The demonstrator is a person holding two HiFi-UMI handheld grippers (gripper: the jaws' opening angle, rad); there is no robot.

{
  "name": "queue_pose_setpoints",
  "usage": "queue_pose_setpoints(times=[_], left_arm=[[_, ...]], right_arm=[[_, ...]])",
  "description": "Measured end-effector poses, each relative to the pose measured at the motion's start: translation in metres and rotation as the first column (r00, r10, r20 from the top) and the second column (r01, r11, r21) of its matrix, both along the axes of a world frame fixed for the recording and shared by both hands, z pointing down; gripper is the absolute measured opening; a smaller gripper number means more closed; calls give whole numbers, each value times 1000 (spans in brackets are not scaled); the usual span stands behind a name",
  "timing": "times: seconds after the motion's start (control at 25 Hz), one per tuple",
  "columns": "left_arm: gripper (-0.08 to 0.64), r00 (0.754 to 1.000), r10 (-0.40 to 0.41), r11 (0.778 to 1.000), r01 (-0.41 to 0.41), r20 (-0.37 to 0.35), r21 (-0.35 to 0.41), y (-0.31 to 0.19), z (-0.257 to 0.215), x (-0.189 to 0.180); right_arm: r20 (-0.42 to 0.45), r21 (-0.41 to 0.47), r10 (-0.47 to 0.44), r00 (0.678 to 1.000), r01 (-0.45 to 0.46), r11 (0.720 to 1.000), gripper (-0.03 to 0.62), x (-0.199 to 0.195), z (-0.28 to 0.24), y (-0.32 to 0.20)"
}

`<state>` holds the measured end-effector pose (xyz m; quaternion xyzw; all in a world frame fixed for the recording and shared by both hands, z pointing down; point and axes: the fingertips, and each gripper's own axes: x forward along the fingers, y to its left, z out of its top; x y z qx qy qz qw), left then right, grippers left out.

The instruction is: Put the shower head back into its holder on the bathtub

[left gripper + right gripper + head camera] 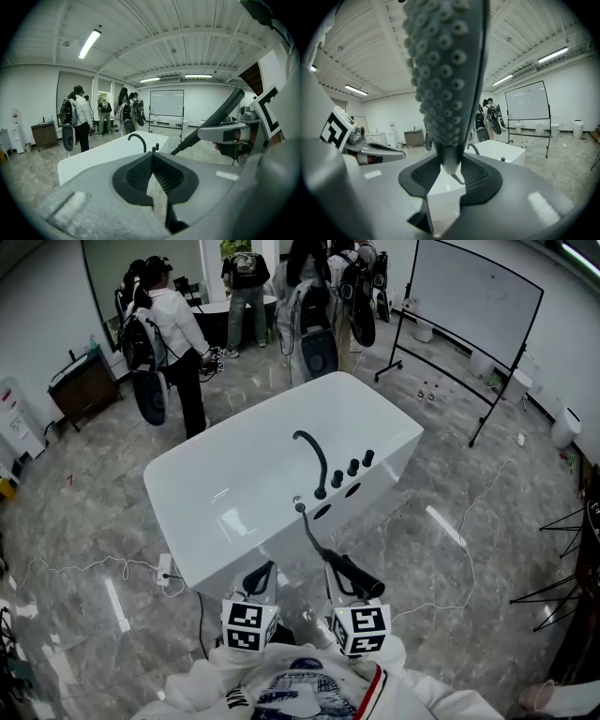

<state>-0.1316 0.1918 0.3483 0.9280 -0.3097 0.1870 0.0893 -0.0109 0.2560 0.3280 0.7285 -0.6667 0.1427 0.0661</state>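
Grey shower head is clamped in the right tool, not yet returned to the bathtub; left tool closed, empty.

shower head | before bathtub | faucet on its rim | whiteboard behind-right

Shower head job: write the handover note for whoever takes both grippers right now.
Left gripper: shut, empty, beside the right one.
Right gripper: shut on the shower head, which sits on the near side of the bathtub, not yet over it.
Hose: runs from the tub deck by the spout to the head.
Done: head is in hand.
Left: carry it to the deck fittings, seat it in its holder, release.
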Motion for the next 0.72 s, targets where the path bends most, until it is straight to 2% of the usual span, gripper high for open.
queue_pose_setpoints(times=[0.28,0.72], left_arm=[[6,1000,-2,1000,2,7,-7,-15,3,5],[6,999,43,999,-43,-8,2,-64,-1,35]], right_arm=[[7,-6,-6,1000,6,1000,137,3,3,-14],[-8,-1,-6,1000,6,1000,137,15,-5,-57]])
